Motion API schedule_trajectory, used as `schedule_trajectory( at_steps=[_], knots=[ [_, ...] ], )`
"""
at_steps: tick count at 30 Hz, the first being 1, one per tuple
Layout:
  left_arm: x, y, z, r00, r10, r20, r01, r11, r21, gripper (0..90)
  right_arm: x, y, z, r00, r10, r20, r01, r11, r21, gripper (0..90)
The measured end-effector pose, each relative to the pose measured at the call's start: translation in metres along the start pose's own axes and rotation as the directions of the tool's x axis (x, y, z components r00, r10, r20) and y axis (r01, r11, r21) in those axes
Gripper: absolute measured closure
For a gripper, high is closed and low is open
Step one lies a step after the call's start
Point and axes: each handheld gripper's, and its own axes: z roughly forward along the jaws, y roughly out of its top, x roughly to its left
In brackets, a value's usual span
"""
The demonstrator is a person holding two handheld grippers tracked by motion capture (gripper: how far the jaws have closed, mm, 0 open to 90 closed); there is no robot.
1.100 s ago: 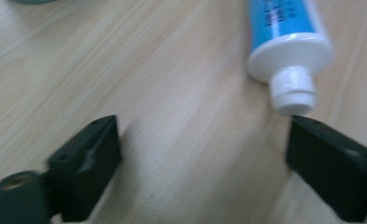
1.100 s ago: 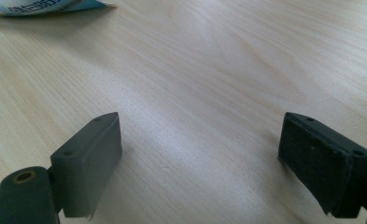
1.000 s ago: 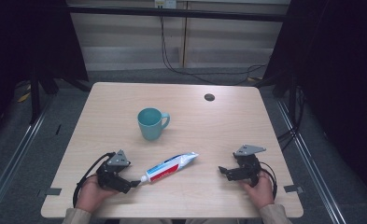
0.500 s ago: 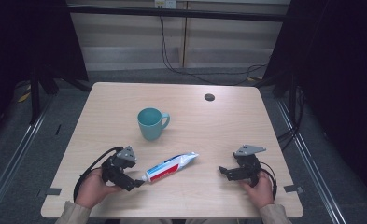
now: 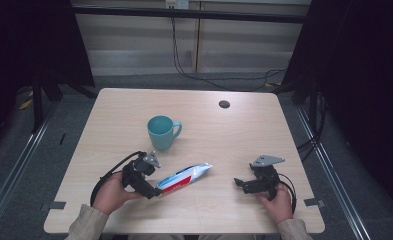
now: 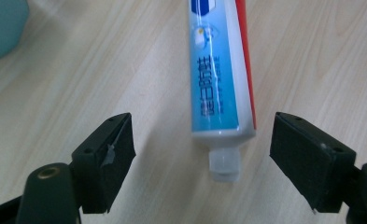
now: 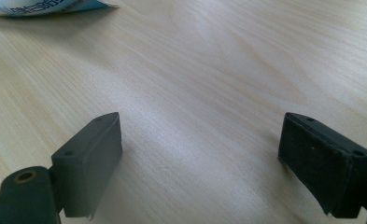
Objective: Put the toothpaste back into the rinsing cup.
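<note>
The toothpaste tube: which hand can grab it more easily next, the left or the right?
Probably the left. The left gripper has open jaws on either side of the toothpaste tube, at its cap end. The right gripper sits farther off, open over bare table.

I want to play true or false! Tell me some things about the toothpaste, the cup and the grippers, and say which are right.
1. The toothpaste tube lies flat on the table. True.
2. The left gripper is squeezing the tube. False: its jaws stand open, either side of the cap end, without touching.
3. The cup is teal and stands upright. True.
4. The right gripper holds the cup. False: it is open, with nothing between its jaws.
5. The tube sits inside the cup. False: it lies apart, nearer the person.
</note>
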Motion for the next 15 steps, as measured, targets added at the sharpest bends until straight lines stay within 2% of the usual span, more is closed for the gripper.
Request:
schedule_trajectory(
  at_steps=[4, 5, 11, 15],
  knots=[
    [0.001, 0.007, 0.001, 1.0, 0.005, 0.005, -0.005, 0.9999, 0.015, 22.0, 0.0, 0.0, 0.0, 1.0, 0.002, -0.001, -0.002, 1.0, 0.0, 12.9],
    [0.001, 0.01, 0.003, 0.9999, -0.009, 0.004, 0.009, 0.9998, 0.019, 22.1, 0.0, 0.0, 0.0, 1.0, -0.003, -0.001, 0.003, 1.0, -0.002, 13.0],
    [0.001, 0.019, 0.005, 1.0, 0.001, 0.006, -0.002, 0.9995, 0.03, 23.0, 0.0, 0.0, 0.0, 1.0, -0.004, 0.0, 0.004, 1.0, -0.002, 12.9],
    [0.001, 0.027, 0.009, 0.9999, 0.012, 0.003, -0.012, 0.9984, 0.055, 23.0, 0.0, 0.0, 0.0, 1.0, -0.003, 0.0, 0.003, 1.0, -0.002, 12.9]
  ],
)
